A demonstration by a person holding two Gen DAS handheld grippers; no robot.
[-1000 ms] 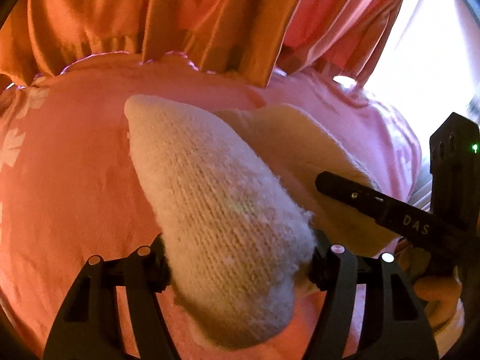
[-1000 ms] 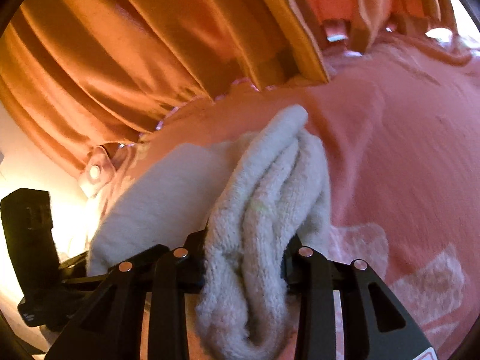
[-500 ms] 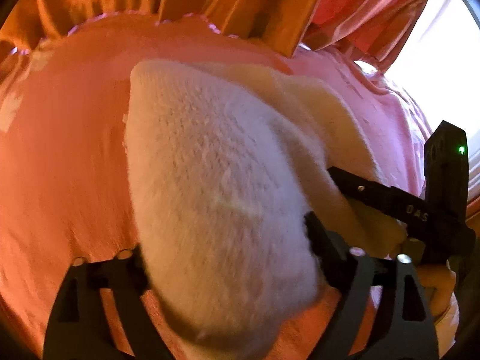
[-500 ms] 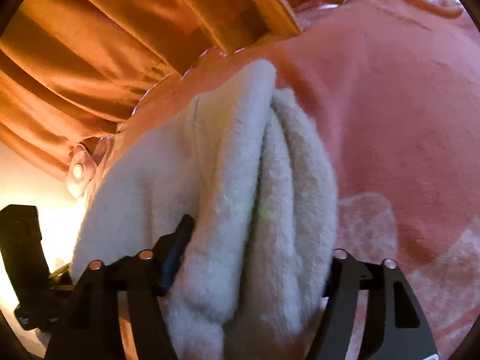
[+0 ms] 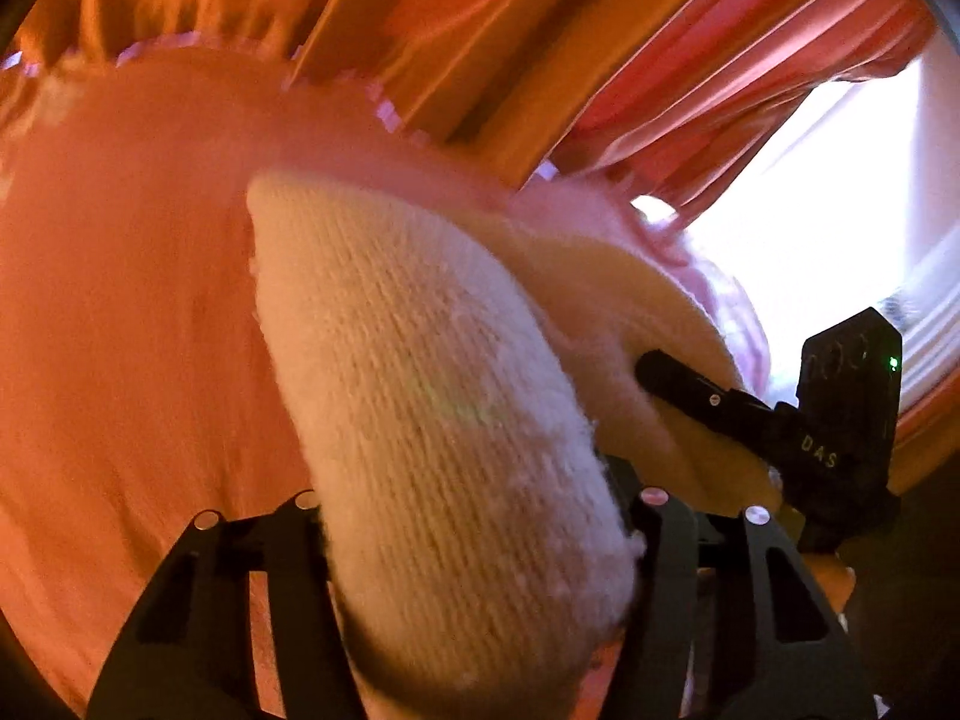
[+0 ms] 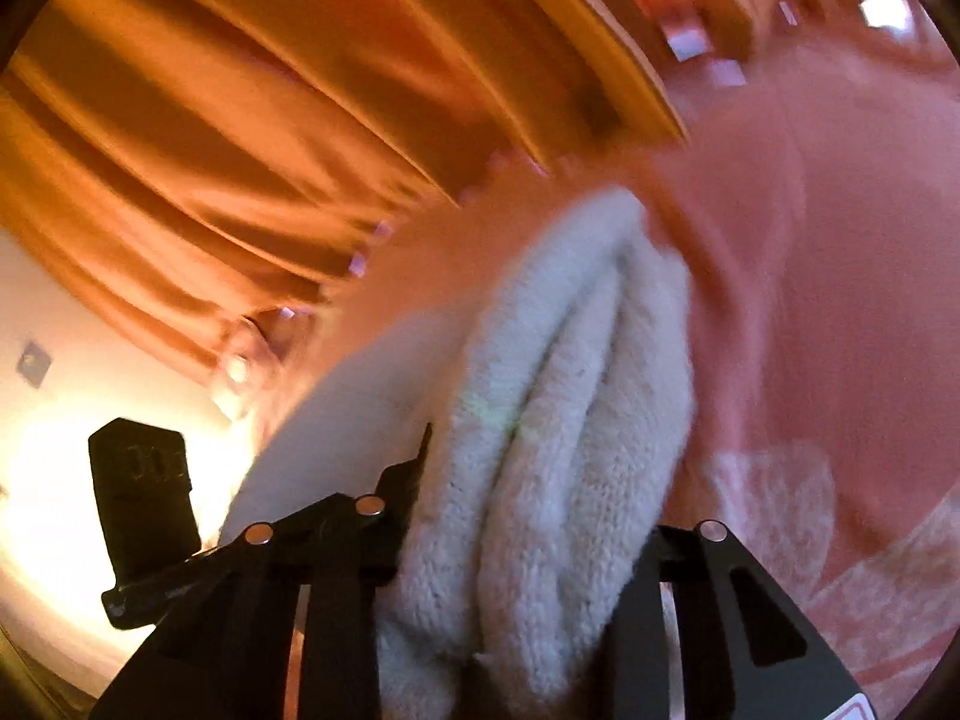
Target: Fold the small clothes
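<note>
In the left wrist view, the left gripper (image 5: 474, 540) is clamped on a cream knitted garment (image 5: 432, 408) that fills the frame's centre and reaches to the lower edge, above a pink cloth (image 5: 120, 330). The right gripper (image 5: 708, 402) bites the same garment at centre right. In the right wrist view, the right gripper (image 6: 528, 534) pinches bunched folds of the garment (image 6: 570, 420) at lower centre. Orange curtains (image 6: 240, 120) hang across the top.
</note>
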